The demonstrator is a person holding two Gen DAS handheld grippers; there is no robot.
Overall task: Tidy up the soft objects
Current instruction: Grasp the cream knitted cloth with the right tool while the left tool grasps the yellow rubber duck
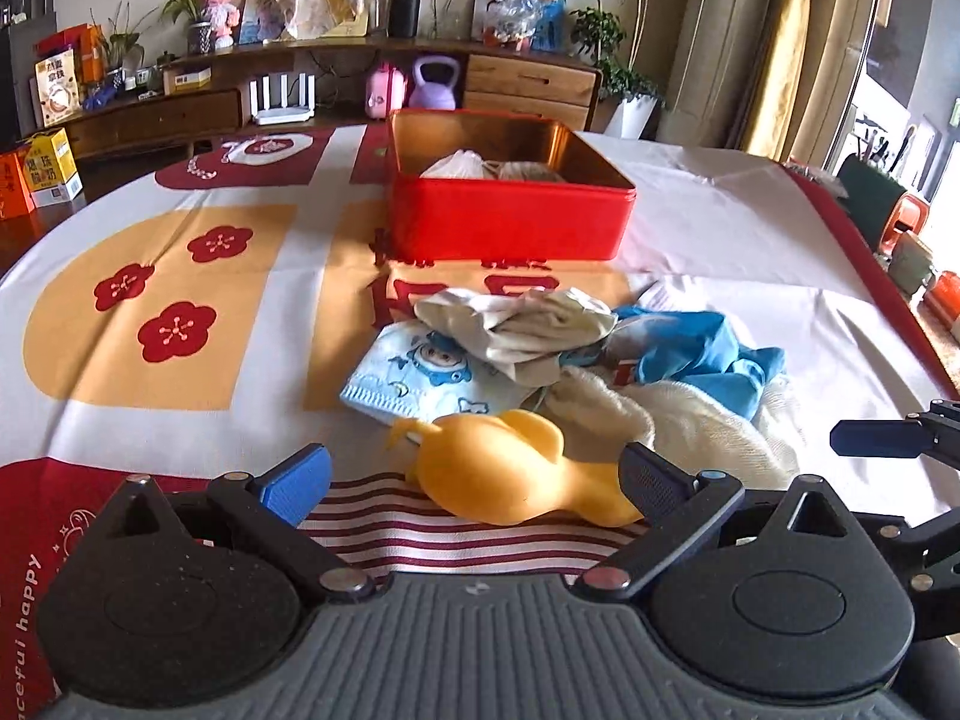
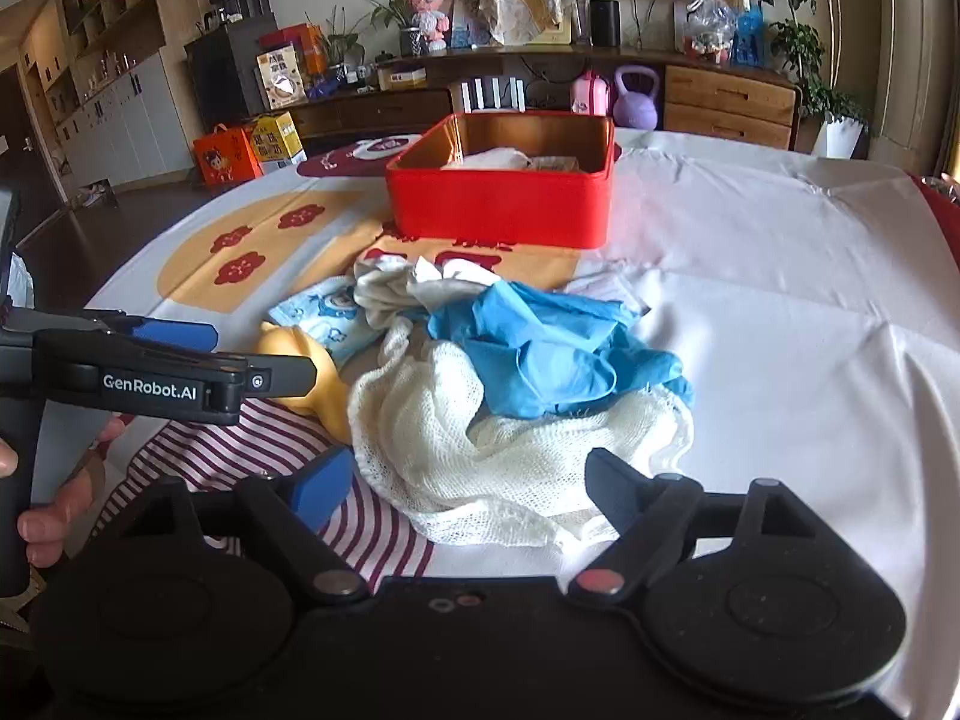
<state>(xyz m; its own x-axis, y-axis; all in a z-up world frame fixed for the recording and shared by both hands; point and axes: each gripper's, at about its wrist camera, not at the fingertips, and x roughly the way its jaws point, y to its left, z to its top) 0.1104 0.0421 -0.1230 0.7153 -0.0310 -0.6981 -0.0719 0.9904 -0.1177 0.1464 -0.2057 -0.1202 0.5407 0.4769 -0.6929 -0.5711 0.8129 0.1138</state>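
A pile of soft things lies on the tablecloth in front of a red tin box that holds white cloth items. Nearest is a yellow soft duck toy. Behind it lie a cartoon face mask, grey-white socks, blue gloves and a cream knit cloth. My left gripper is open with the duck between its fingers. My right gripper is open just before the cream cloth.
The table carries a white cloth with red and yellow prints. A wooden sideboard with a purple kettlebell and boxes stands behind. The right gripper shows at the right edge of the left wrist view.
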